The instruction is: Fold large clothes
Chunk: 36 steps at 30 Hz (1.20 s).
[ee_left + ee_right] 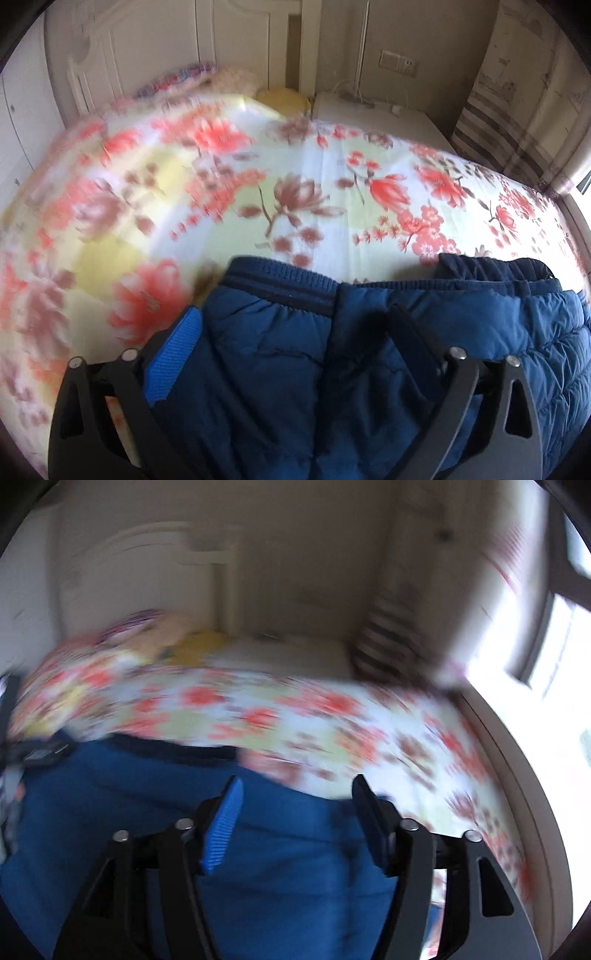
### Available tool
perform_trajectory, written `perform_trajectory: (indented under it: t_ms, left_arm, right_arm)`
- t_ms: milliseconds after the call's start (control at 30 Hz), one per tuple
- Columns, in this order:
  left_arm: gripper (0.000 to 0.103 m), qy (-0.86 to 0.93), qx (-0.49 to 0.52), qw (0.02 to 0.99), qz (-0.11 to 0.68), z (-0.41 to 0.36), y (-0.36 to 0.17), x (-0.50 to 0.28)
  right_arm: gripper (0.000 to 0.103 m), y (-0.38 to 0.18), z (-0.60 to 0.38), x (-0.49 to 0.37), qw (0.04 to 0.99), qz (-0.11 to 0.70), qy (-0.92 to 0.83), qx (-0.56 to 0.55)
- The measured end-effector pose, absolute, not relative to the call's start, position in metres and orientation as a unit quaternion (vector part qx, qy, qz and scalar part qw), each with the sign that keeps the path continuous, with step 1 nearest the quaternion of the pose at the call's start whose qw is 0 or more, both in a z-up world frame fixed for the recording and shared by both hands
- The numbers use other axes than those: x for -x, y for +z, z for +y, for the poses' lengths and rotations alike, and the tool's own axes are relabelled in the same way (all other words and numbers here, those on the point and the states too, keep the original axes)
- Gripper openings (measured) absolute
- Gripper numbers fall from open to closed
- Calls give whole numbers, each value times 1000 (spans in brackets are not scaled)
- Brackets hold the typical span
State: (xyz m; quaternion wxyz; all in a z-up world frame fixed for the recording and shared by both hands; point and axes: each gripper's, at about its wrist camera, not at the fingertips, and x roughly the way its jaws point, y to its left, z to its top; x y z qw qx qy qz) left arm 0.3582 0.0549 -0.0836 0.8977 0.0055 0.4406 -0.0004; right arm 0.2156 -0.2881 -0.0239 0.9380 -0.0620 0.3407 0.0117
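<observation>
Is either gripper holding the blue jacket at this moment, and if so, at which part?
Nothing is held. The left gripper and the right gripper are both open above the blue padded jacket, with no fabric pinched between the fingers.

The left gripper [295, 325] hangs low over the blue jacket [369, 350], its jaws spread wide, the blue-padded finger [173, 354] at the jacket's left edge. The right gripper [297, 805] also hovers above the jacket, jaws parted with nothing between them, near its right edge.
</observation>
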Motion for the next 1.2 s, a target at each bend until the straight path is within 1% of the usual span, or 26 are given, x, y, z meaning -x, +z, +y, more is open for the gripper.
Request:
perform_trajectory:
  t_ms: [67,133,167,233,267,300,333,467,567,667,733,800,833,867,967,1033,1100,1200]
  left_arm:
    - [96,-30,-4,916,401,40,-54,-333]
    - [101,-80,-4,925,373,19,-33,-311]
    - [101,-95,-18,926,364,3,-28,-301]
    - [101,-115,-63,922,363,-26,-39,-291]
    - [101,-107,-97,918,369,-40,-59,-292]
    - [101,-97,-116,907,393,-48,-83,-298]
    - [101,-95,-112,890,432,-49,-104,-310]
    - [101,-98,-53,894,434,-28,-97,-313]
    - [101,-63,-50,913,399,0,-73,-289]
    - [101,-11,-61,922,383,37,-62,-277]
    - [101,28,-65,915,398,58,-71,-281]
    - [101,6,-9,897,442,81,-92,-293]
    - [101,2,7,895,446,86,-93,-295]
    - [101,7,10,896,443,87,-90,-295]
    - [101,21,-35,903,428,72,-89,-290]
    - [100,25,-42,908,416,68,-85,-284]
    - [100,39,-41,918,392,71,-71,-272]
    - [100,-13,-14,931,364,60,-47,-244]
  right_arm:
    - [73,-18,-257,-207,938,327,52,98]
    - [74,-20,-234,-207,934,330,75,115]
    - [74,-27,-226,-210,928,342,85,120]
    - [75,-51,-213,-220,907,386,98,138]
    - [75,-73,-205,-225,889,416,105,159]
    - [76,-83,-206,-228,889,420,110,145]
    - [76,-82,-212,-230,890,424,111,123]
    - [76,-76,-219,-223,891,427,95,124]
    - [78,-61,-242,-202,903,407,66,118]
    - [81,-57,-293,-188,912,401,12,85]
    - [83,-67,-325,-182,907,415,-21,60]
    - [85,-83,-356,-179,905,425,4,-17]
    - [85,-88,-364,-179,905,423,14,-40]
    - [85,-89,-365,-180,905,422,14,-41]
    - [85,-88,-358,-181,906,424,3,-16]
    - [85,-84,-355,-176,910,415,-6,-10]
    - [85,-68,-348,-162,923,383,-33,2]
    - [87,-39,-333,-136,941,339,0,12]
